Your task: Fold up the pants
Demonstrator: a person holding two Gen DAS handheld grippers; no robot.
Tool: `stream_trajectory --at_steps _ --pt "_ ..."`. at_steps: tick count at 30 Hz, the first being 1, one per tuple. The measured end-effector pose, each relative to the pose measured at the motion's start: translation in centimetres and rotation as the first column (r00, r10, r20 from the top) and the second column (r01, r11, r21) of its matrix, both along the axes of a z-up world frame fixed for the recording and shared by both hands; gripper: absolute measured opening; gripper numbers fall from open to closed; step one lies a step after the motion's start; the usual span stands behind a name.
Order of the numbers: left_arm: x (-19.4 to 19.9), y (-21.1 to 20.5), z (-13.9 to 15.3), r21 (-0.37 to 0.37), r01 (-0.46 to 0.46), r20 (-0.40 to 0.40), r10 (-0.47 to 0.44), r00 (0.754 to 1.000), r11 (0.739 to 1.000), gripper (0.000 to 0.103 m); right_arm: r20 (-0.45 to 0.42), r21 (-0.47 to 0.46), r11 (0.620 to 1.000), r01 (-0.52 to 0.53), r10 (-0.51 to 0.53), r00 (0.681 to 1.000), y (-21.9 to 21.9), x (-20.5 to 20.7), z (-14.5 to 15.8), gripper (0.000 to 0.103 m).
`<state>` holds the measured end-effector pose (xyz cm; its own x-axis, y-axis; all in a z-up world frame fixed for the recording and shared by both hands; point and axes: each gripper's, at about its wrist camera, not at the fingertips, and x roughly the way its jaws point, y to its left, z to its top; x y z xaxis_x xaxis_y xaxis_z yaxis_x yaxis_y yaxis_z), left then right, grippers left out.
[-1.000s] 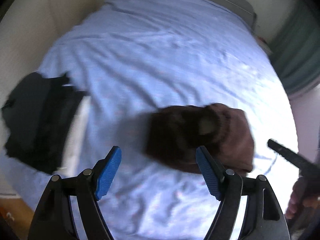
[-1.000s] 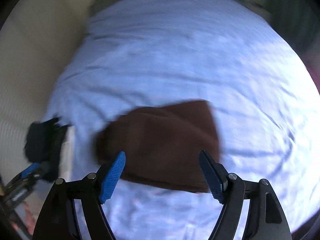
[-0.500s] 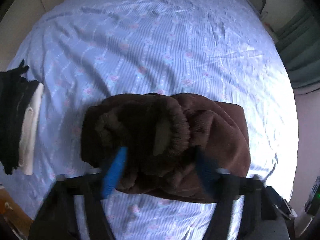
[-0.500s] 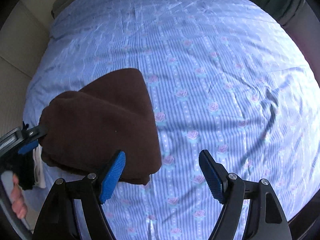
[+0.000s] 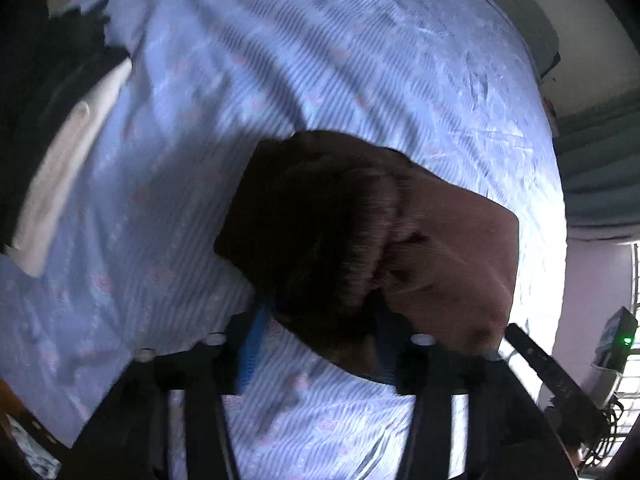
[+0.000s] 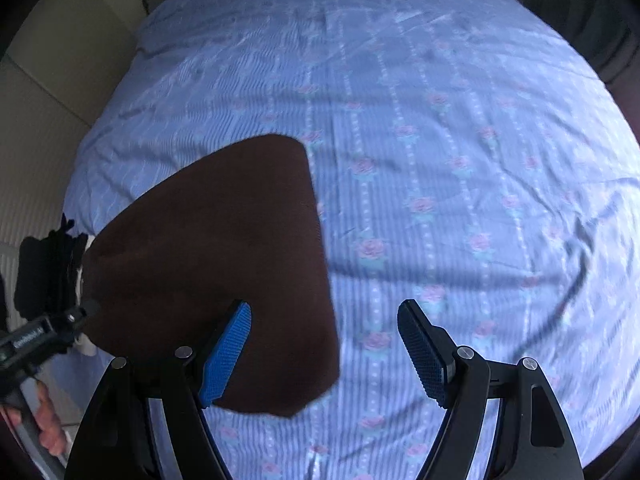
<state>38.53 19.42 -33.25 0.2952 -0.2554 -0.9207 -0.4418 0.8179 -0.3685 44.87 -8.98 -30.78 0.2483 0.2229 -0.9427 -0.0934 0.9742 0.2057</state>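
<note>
From the left wrist view, my left tongs [image 5: 320, 348] point steeply down at the bed sheet [image 5: 360, 60] with the brown pants [image 5: 360, 232] bunched between the jaws. The jaws have just been opening, and the near edge of the folded bundle lies between them. The picture is smeared, so I cannot tell whether the pads grip the fleece or have let it go. The risk I see is here. If a pad snags the fuzzy cloth as I pull away, it may drag the top layer and spill the fold open. The thick rolled waistband on the left half also looks springy enough to unroll by itself. A dark pile of clothes [image 5: 40, 100] with a white cloth [image 5: 68, 152] lies at the far left, well apart from the pants. From the right wrist view, my right tongs [image 6: 324, 348] also aim steeply down and stand wide, released, gripping nothing. The left pad hangs over the near right corner of the pants, and the right pad hangs over bare sheet. The pants lie flat on the left of the bed as a dark slab. If I lower these tongs carelessly, the left pad could push that corner and skew the bundle. My left hand [image 6: 44, 420] shows at the near left edge, on its handle.
</note>
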Motion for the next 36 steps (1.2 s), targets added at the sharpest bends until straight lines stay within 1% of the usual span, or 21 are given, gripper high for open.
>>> stream_trajectory --at_steps 2,5,10,11,12,13,14,15,17,18,20,21,23,25,26,27,28,30,34,35,36 --pt "0.0 -0.1 -0.5 -0.002 -0.001 0.01 0.001 1.0 1.0 0.066 -0.029 -0.022 0.999 -0.025 0.024 0.999 0.8 0.2 -1.1 0.077" --pt "0.2 -0.5 -0.9 0.025 0.016 0.015 -0.016 1.0 1.0 0.071 -0.067 -0.027 0.998 -0.049 0.048 0.997 1.7 0.2 -2.5 0.077" --pt "0.9 0.2 -3.1 -0.059 -0.017 -0.01 0.016 1.0 0.998 0.072 -0.088 -0.022 0.998 -0.06 0.058 0.994 2.2 -0.1 -3.6 0.077" --pt "1.1 0.2 -3.3 -0.068 -0.019 -0.02 0.018 1.0 0.998 0.069 -0.096 -0.017 0.998 -0.057 0.055 0.994 2.3 -0.2 -3.8 0.077" --pt "1.2 0.0 -3.3 -0.084 -0.014 -0.014 0.013 1.0 0.996 0.056 -0.101 -0.015 0.999 -0.053 0.051 0.994 2.3 -0.2 -4.0 0.077" --pt "1.3 -0.2 -3.1 -0.083 -0.001 -0.007 0.001 1.0 0.997 0.054 -0.105 -0.01 0.999 -0.049 0.048 0.993 2.3 -0.4 -4.1 0.077" --pt "1.4 -0.5 -2.6 -0.058 0.014 -0.002 -0.014 1.0 0.998 0.05 -0.108 -0.004 0.999 -0.047 0.046 0.993 2.3 -0.5 -4.2 0.077" --pt "1.5 -0.9 -1.9 -0.04 0.043 0.02 -0.042 0.999 0.998 0.045 -0.108 -0.001 0.999 -0.044 0.044 0.993 2.3 -0.6 -4.3 0.077" --pt "1.4 -1.3 -0.4 -0.012 0.087 0.065 -0.086 0.994 0.996 0.043 -0.104 0.005 0.999 -0.043 0.043 0.994 2.3 -0.9 -4.1 0.077" --pt "1.2 -1.0 0.8 -0.012 0.104 0.107 -0.102 0.989 0.995 0.043 -0.102 0.014 0.999 -0.04 0.041 0.994 2.2 -1.0 -3.8 0.077" --pt "1.0 0.0 2.2 -0.012 0.106 0.154 -0.103 0.983 0.994 0.043 -0.091 0.044 0.998 -0.034 0.037 0.995 2.1 -1.4 -3.0 0.077" --pt "0.9 1.0 2.7 0.002 0.097 0.18 -0.096 0.979 0.995 0.044 -0.073 0.068 0.997 -0.033 0.038 0.997 2.1 -1.6 -2.3 0.077" --pt "1.6 2.4 1.8 0.015 0.093 0.157 -0.094 0.983 0.996 0.045 -0.035 0.09 0.995 -0.034 0.037 0.999 2.2 -2.0 -1.2 0.077" --pt "2.3 3.7 -0.1 -0.037 0.08 0.101 -0.076 0.992 0.996 0.048 -0.007 0.094 0.995 -0.039 0.039 0.999 2.7 -2.4 -0.5 0.077" --pt "2.6 3.9 -1.0 -0.063 0.079 0.074 -0.074 0.995 0.995 0.051 0.001 0.087 0.995 -0.041 0.041 0.999 2.9 -2.4 -0.4 0.077" --pt "2.8 3.9 -1.6 -0.071 0.083 0.058 -0.079 0.995 0.994 0.054 0.004 0.077 0.996 -0.047 0.047 0.999 3.3 -2.3 -0.4 0.077" --pt "3.0 3.8 -1.9 -0.055 0.096 0.054 -0.093 0.994 0.994 0.057 0.005 0.068 0.996 -0.054 0.054 0.999 3.6 -2.0 -0.4 0.077" --pt "2.7 3.7 -1.8 -0.016 0.104 0.054 -0.103 0.993 0.994 0.072 0.006 0.057 0.996 -0.063 0.062 0.998 4.0 -1.8 -0.7 0.077" --pt "2.3 4.0 -1.9 -0.024 0.11 0.03 -0.109 0.994 0.994 0.074 0.007 0.041 0.998 -0.054 0.054 0.999 3.8 -0.6 -0.8 0.077" --pt "2.2 4.0 -1.7 -0.014 0.119 0.031 -0.119 0.992 0.993 0.075 0.006 0.04 0.998 -0.047 0.047 0.999 3.6 -0.3 -0.9 0.077" --pt "2.1 3.7 -1.2 0.016 0.139 0.031 -0.139 0.99 0.99 0.077 0.005 0.04 0.998 -0.041 0.041 0.999 3.5 -0.1 -0.9 0.077"
